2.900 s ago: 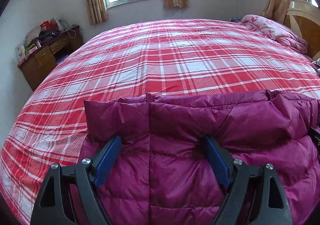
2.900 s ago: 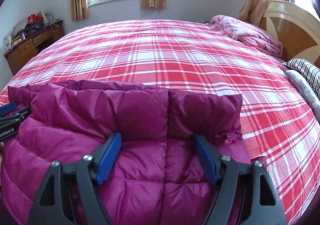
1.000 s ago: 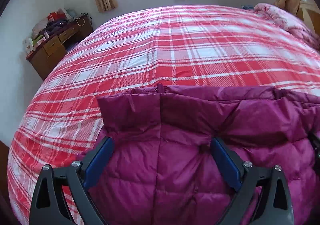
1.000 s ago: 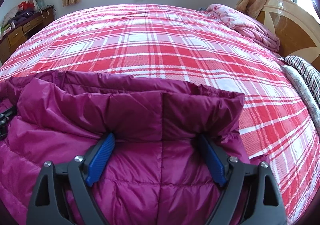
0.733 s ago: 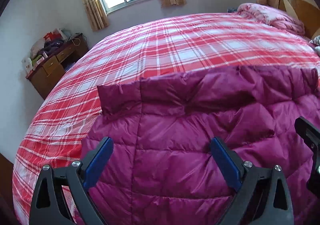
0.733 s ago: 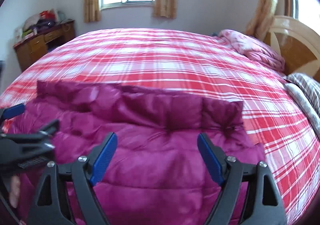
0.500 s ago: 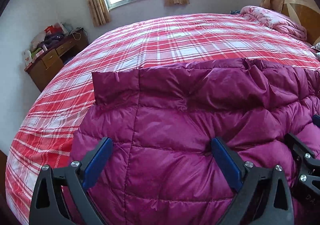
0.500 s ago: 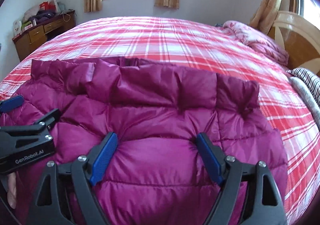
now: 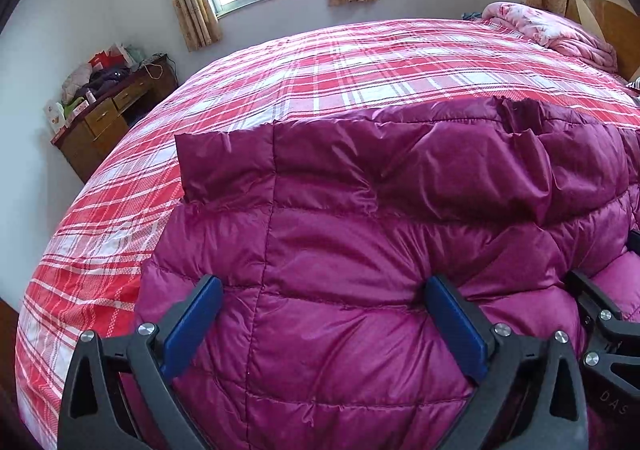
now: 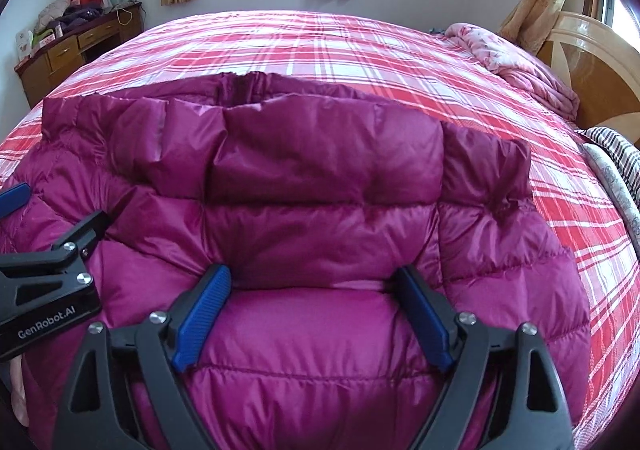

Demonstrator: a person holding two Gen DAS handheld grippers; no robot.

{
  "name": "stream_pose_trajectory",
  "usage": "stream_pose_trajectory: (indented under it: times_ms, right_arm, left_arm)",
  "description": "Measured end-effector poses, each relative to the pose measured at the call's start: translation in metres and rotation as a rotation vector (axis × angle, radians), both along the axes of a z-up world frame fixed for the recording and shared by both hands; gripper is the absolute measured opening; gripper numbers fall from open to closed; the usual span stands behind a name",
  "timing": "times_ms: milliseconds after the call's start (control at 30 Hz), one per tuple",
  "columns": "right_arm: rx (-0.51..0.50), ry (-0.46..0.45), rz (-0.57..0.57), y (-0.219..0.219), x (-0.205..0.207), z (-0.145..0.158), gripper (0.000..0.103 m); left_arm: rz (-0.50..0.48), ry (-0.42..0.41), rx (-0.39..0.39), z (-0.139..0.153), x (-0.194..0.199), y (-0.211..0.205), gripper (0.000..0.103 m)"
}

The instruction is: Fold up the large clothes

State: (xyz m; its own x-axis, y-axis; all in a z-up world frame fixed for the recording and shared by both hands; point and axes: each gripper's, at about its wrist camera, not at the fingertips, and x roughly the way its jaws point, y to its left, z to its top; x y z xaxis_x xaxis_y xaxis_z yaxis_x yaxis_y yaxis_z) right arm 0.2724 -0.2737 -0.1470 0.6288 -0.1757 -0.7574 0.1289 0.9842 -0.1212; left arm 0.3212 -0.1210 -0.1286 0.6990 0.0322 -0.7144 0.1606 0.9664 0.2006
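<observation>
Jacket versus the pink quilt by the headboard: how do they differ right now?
The jacket is deep, shiny magenta in one colour; the quilt is pale pink with a flower print. The jacket lies spread out near the front of the bed; the quilt is bunched in a heap at the far side by the headboard. Both are padded and rest on the red plaid bedspread.
</observation>
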Motion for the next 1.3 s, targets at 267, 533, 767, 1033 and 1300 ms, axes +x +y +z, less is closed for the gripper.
stream_pose_trajectory:
  times_ms: [267,533,767,1033,1300]
  right_arm:
    - [-0.009,0.006,-0.003,-0.001,0.004,0.0,0.087]
    - [-0.006,0.009,0.002,0.002,0.004,0.004,0.088]
    - [0.026,-0.129,0.046,0.022,-0.071,0.04,0.089]
    - [-0.039,-0.116,0.049,0.047,-0.084,0.002,0.09]
    - [-0.076,-0.11,0.04,0.052,-0.084,-0.001,0.091]
  left_arm:
    - [-0.001,0.0,0.0,0.0,0.0,0.0,0.102]
    - [-0.012,0.021,-0.019,0.003,0.0,0.005,0.102]
    - [0.096,-0.107,-0.086,0.044,-0.059,0.089,0.102]
    - [0.164,0.018,-0.232,0.008,-0.083,0.143,0.102]
    - [0.021,0.051,-0.39,-0.002,-0.092,0.135,0.038]
